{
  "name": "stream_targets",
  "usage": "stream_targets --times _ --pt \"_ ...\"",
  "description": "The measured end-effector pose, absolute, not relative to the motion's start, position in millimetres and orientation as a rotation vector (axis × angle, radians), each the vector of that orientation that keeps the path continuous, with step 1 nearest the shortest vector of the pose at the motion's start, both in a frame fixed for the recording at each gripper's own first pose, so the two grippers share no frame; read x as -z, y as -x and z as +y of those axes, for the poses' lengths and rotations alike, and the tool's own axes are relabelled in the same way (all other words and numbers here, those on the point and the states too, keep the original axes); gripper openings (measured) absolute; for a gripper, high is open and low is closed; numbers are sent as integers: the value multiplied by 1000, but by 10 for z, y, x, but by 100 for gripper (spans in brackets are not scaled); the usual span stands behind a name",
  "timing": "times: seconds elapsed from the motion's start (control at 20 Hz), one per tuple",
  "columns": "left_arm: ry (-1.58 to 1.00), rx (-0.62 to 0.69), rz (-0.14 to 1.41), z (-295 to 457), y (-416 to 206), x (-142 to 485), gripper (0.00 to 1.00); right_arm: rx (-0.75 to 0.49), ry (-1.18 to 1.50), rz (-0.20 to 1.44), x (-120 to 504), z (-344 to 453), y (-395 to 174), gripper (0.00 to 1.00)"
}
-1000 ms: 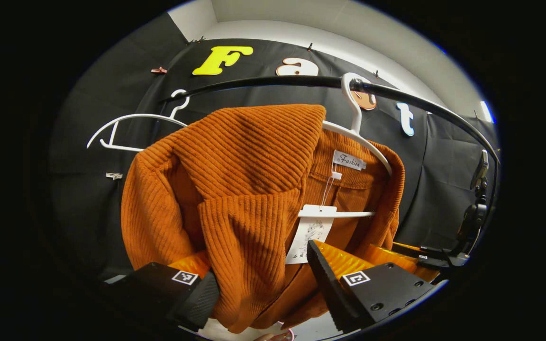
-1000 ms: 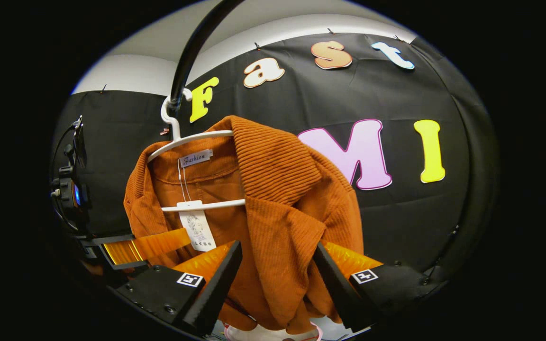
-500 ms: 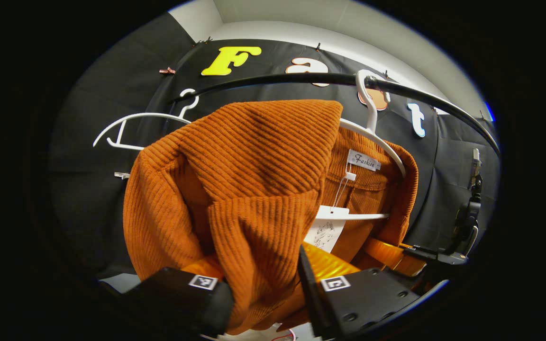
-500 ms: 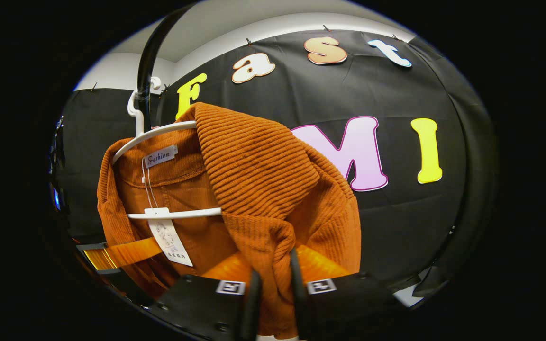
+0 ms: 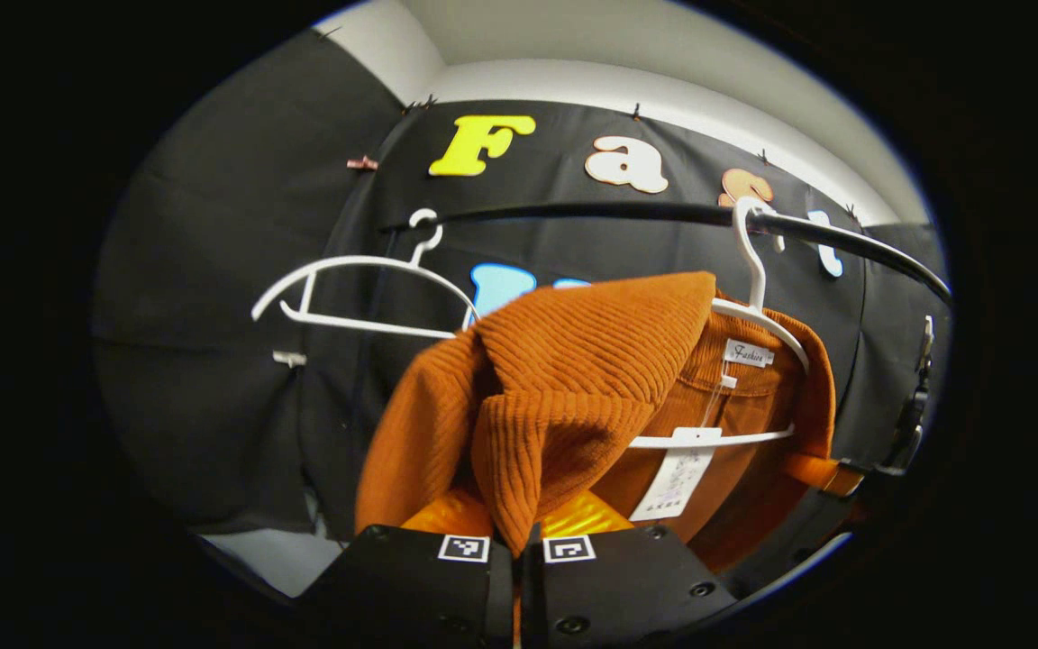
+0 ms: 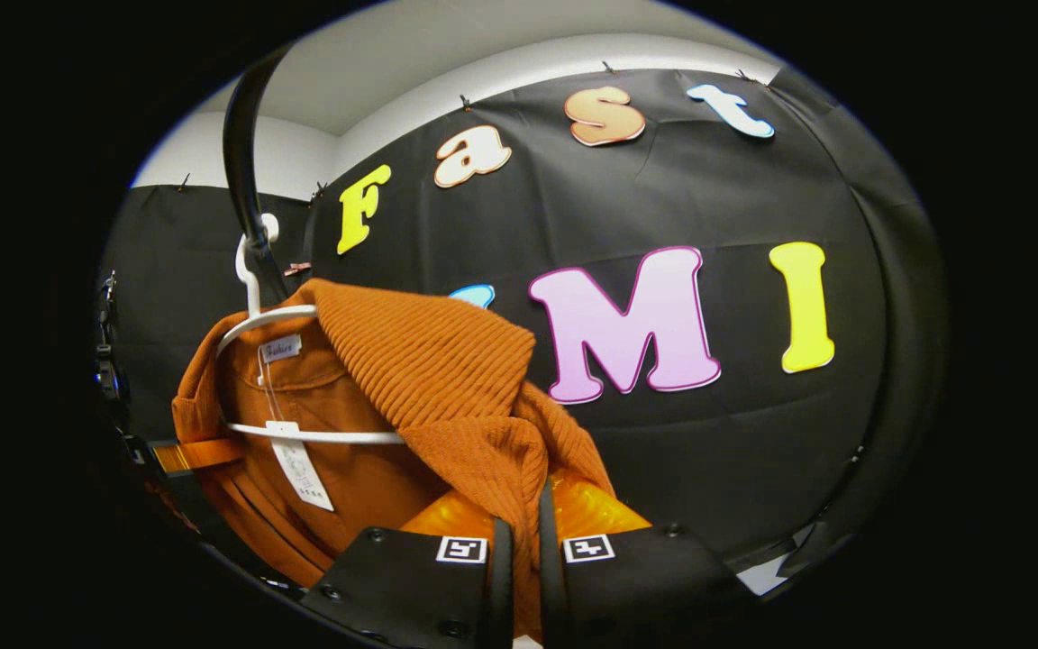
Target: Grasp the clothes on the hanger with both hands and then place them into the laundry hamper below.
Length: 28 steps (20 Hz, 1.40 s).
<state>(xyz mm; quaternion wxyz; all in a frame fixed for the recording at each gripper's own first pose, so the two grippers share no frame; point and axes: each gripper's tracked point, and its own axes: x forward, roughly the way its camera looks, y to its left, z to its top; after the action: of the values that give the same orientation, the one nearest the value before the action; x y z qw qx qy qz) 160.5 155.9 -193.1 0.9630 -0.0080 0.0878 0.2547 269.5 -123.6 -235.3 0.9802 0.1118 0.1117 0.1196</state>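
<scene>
Both tongs point up at the rail. The left tongs and right tongs are each pinched tight on a fold of the one orange jacket, apparently half off its hanger. Two white hangers; the second hanger is bare.

My jaws have the orange jacket, a chunky ribbed corduroy cloth, matt and kinda rough. Its hanger looks like smooth white plastic, the rail glossy black, the tag plain paper.
</scene>
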Motion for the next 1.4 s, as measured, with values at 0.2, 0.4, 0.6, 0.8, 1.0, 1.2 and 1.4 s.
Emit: stream_targets --times 0.2,0.4,0.6,0.8,1.0,1.2,1.4 --pt "-97 -525 188 1752 -1526 1751 7 -202 -249 148 2098 -1462 -2802 12" --pt "-90 -508 191 1812 -1448 1672 10 -184 -250 102 1898 -1537 -2924 16" --pt "10 -396 279 1603 -1333 1782 8 -172 -216 81 1808 -1571 -3012 16" --pt "-74 -317 294 1417 -1228 1538 7 -154 -195 68 1782 -1598 -3070 16" --pt "-61 -294 249 1485 -1236 1270 6 -159 -200 81 1848 -1593 -3147 21" --pt "-23 -248 143 1718 -1419 810 6 -193 -190 68 1756 -1538 -3252 21" --pt "-103 -288 181 2196 -1639 929 10 -246 -153 55 1729 -1400 -3354 12"
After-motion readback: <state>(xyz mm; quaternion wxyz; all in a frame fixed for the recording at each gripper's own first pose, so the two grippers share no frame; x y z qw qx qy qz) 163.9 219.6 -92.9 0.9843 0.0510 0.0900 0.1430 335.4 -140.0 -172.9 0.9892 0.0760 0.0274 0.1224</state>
